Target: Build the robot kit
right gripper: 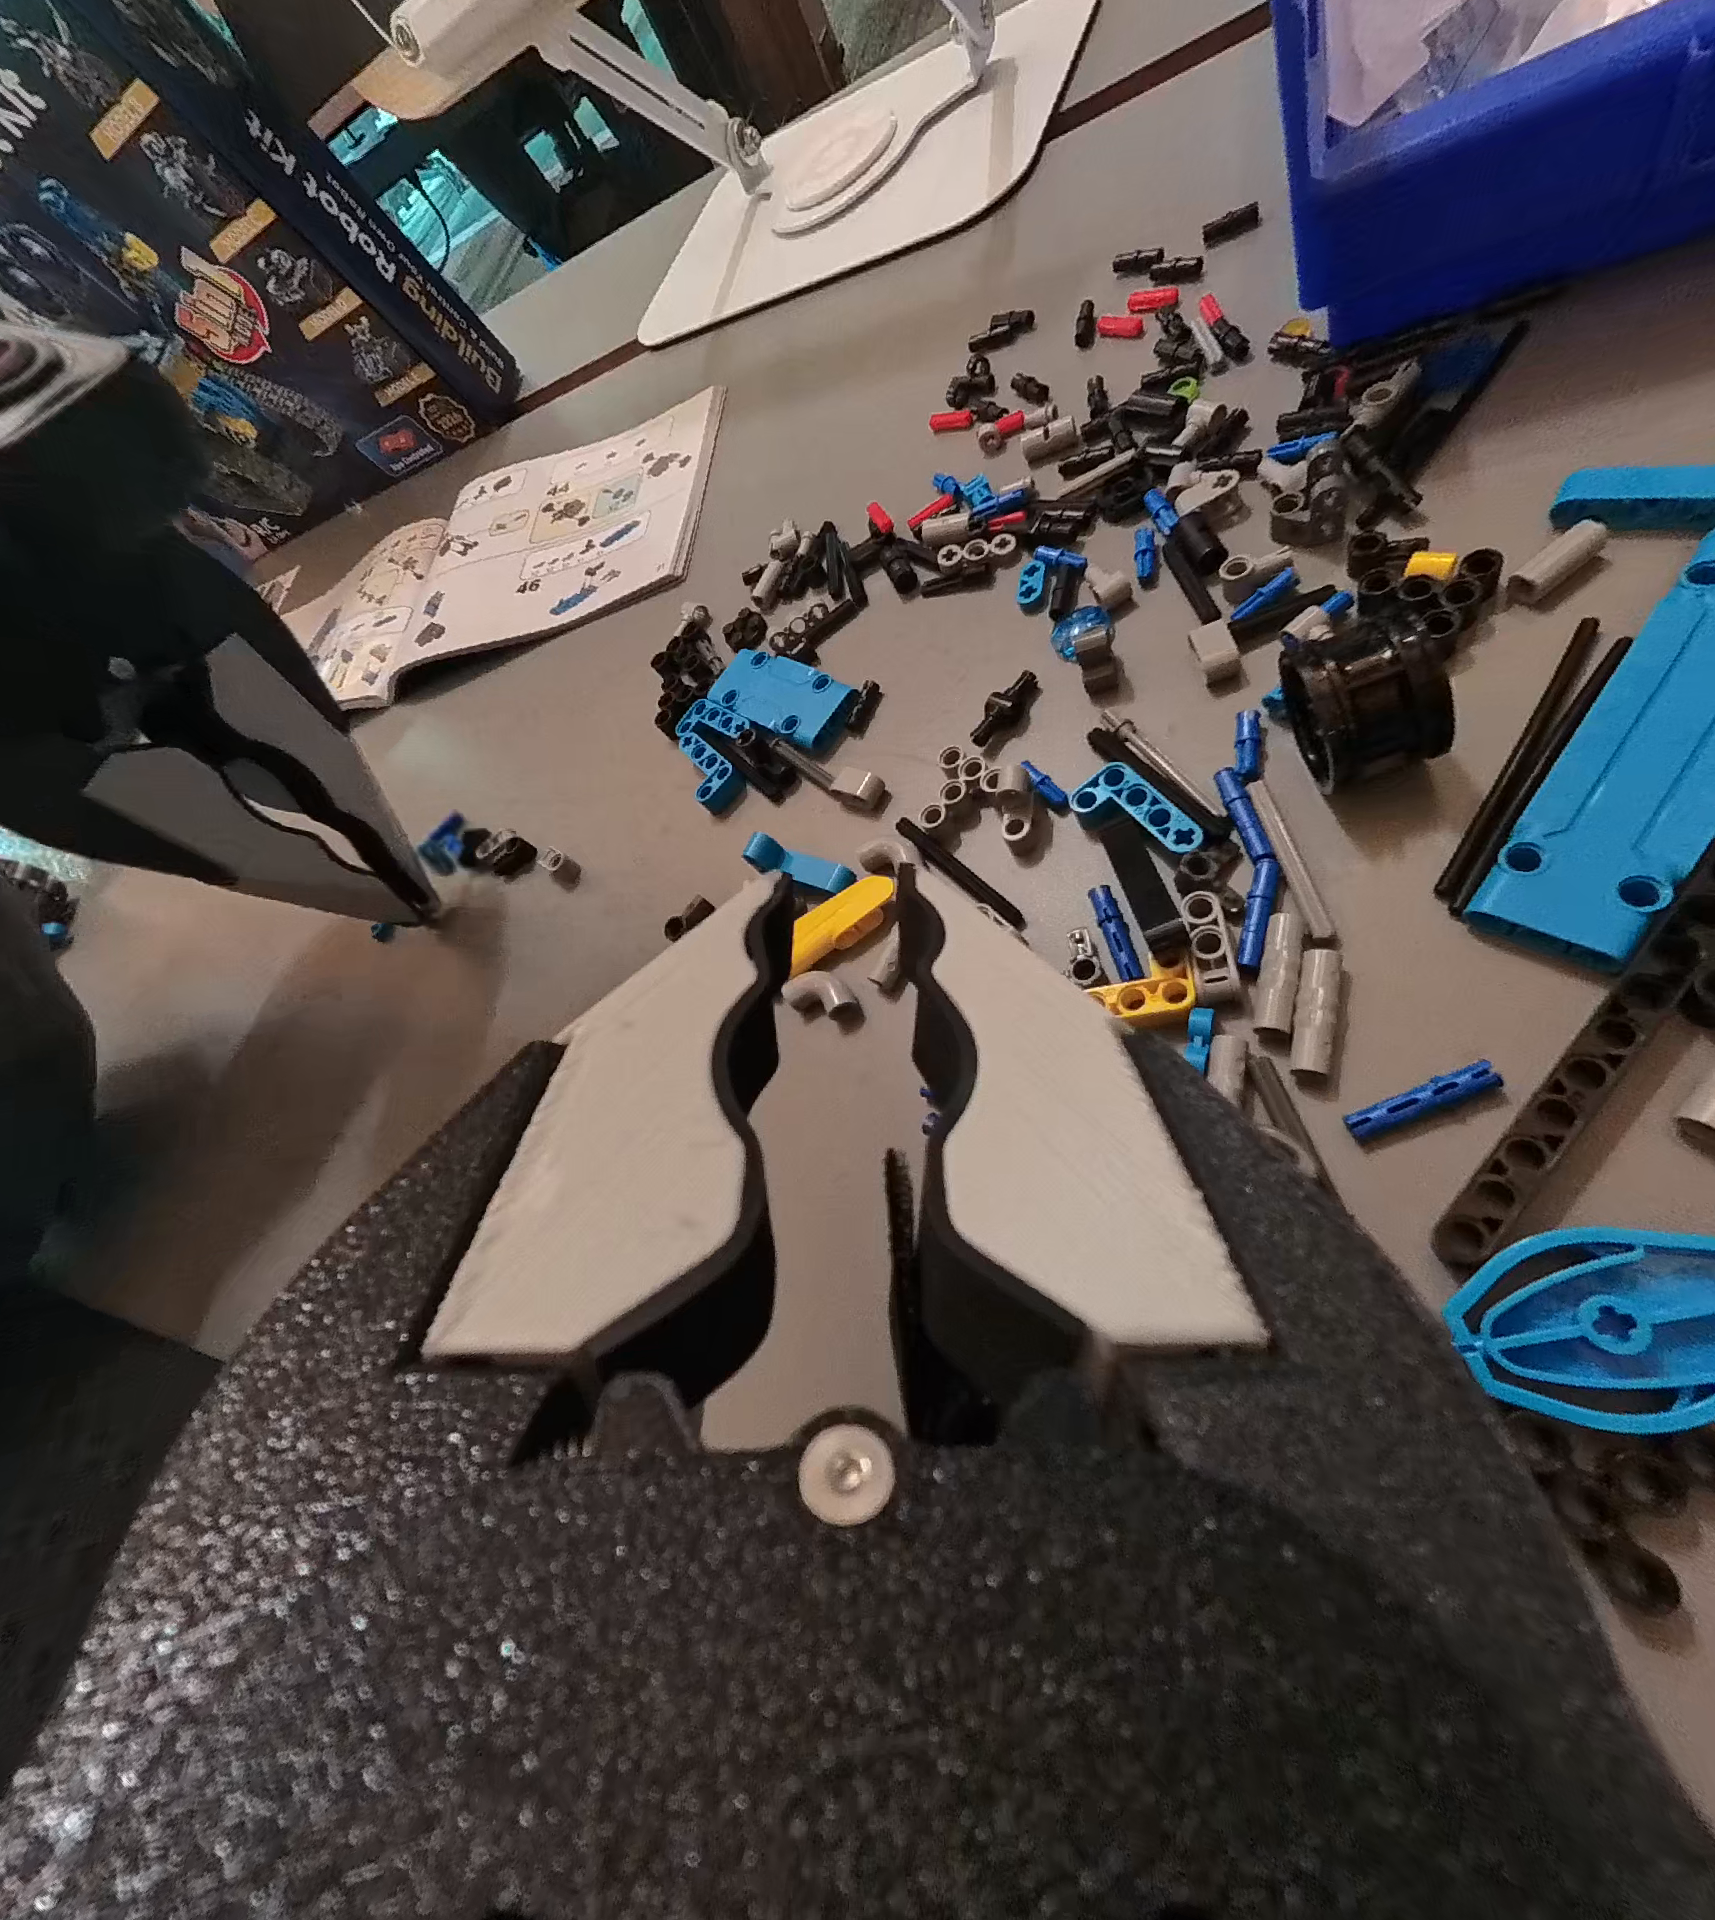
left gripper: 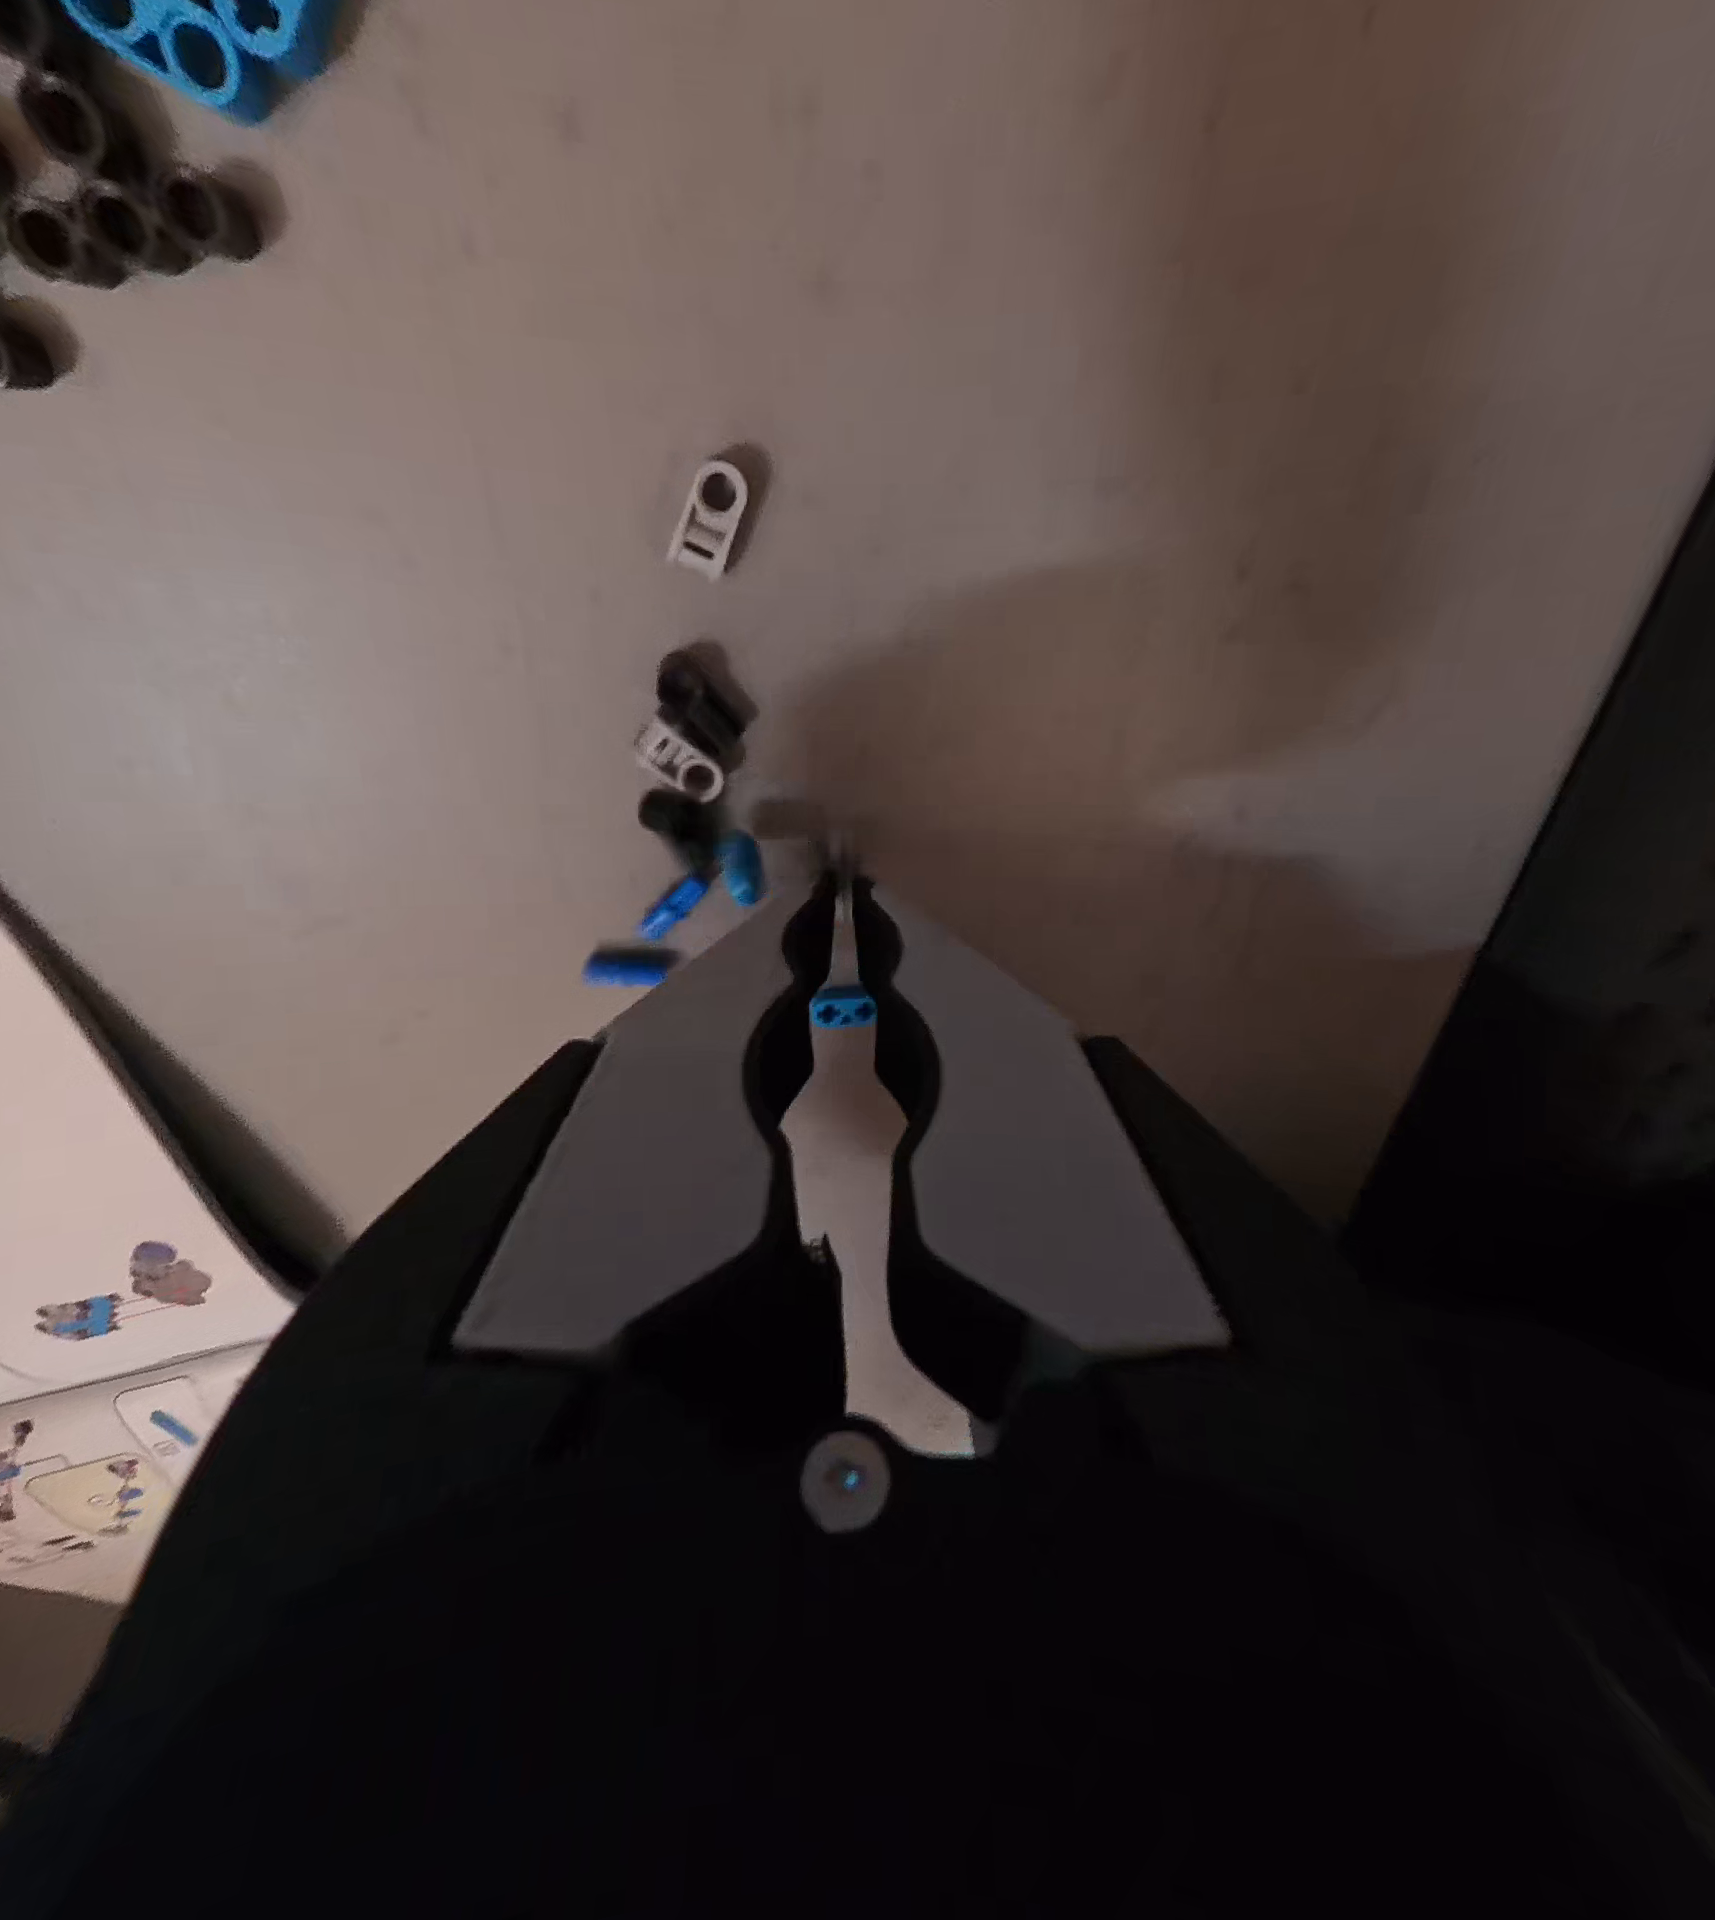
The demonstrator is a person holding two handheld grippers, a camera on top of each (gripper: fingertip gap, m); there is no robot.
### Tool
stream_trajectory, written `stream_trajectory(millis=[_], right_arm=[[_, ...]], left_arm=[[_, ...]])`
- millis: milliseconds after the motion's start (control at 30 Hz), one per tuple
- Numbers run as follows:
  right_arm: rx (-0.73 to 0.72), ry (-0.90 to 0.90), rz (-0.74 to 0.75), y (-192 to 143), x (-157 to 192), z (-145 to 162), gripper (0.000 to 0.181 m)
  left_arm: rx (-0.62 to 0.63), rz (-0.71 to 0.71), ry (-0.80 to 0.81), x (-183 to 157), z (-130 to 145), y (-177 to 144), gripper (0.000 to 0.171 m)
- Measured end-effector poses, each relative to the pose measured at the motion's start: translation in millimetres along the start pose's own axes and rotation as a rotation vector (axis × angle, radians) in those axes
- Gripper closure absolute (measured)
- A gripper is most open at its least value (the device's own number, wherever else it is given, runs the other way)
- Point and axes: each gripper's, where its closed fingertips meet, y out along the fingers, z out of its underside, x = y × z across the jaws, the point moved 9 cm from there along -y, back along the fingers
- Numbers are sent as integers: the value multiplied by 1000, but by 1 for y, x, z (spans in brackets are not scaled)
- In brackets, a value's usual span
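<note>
I am pressing my left gripper (left gripper: pixel 840 883), nearly closed and empty, onto the table (left gripper: pixel 1040 364); my right gripper (right gripper: pixel 842 894), half-open, is hovering over a yellow piece (right gripper: pixel 837 920).

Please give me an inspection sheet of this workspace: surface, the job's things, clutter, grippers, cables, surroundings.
Surface: grey table.
Job's things: small blue two-hole piece seen between the left gripper's fingers; grip unclear.
Clutter: loose building pieces, black wheel, long blue panel, yellow piece, open instruction booklet.
Grippers: left gripper tips nearly together at the table; right gripper open.
Cables: nothing seen.
Surroundings: kit box, blue bin, white stand.
</note>
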Motion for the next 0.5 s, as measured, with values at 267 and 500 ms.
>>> stream_trajectory(millis=[267, 500], right_arm=[[22, -14, 24, 2, 0, 1, 162], [156, -231, 173, 13, -1, -16, 162]], left_arm=[[-26, -16, 2, -9, 2, 3, 169], [-257, 44, -88, -16, 8, -10, 126]])
